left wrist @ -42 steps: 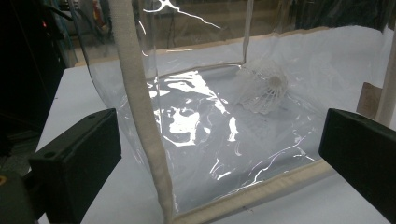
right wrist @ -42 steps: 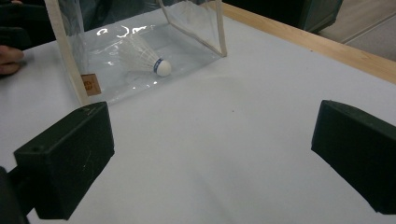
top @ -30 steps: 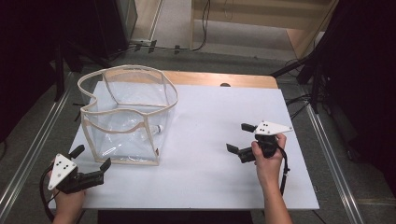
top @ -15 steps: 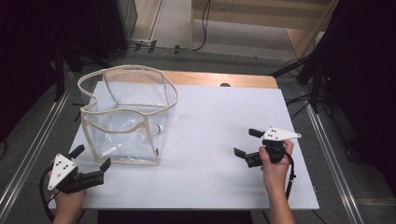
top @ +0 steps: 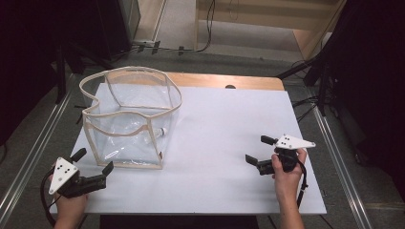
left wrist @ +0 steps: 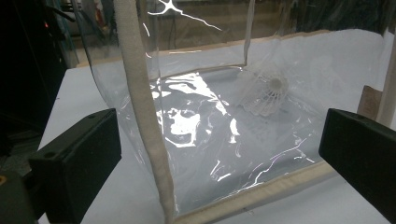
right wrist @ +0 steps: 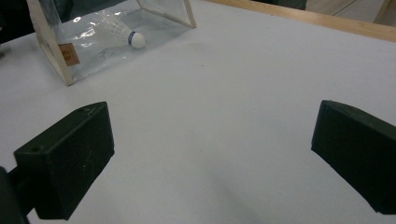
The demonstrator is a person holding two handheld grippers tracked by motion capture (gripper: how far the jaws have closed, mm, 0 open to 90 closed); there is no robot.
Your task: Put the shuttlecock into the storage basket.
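The left gripper (top: 93, 168) waits wide-jawed just beside the clear bag (top: 129, 119), the shuttlecock (right wrist: 122, 33) already lies inside it, and the empty, wide-jawed right gripper (top: 260, 153) rests well apart, so placement appears complete.

Spread jaws before clear bag (left wrist: 201, 140), shuttlecock (left wrist: 264, 95) inside.

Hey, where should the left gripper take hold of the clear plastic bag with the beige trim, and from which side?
Probably the upright beige corner seam of the clear plastic bag, taken from the near side. It stands stiff between the open jaws of the left gripper, unlike the slick, floppy panels. The white shuttlecock lies inside.
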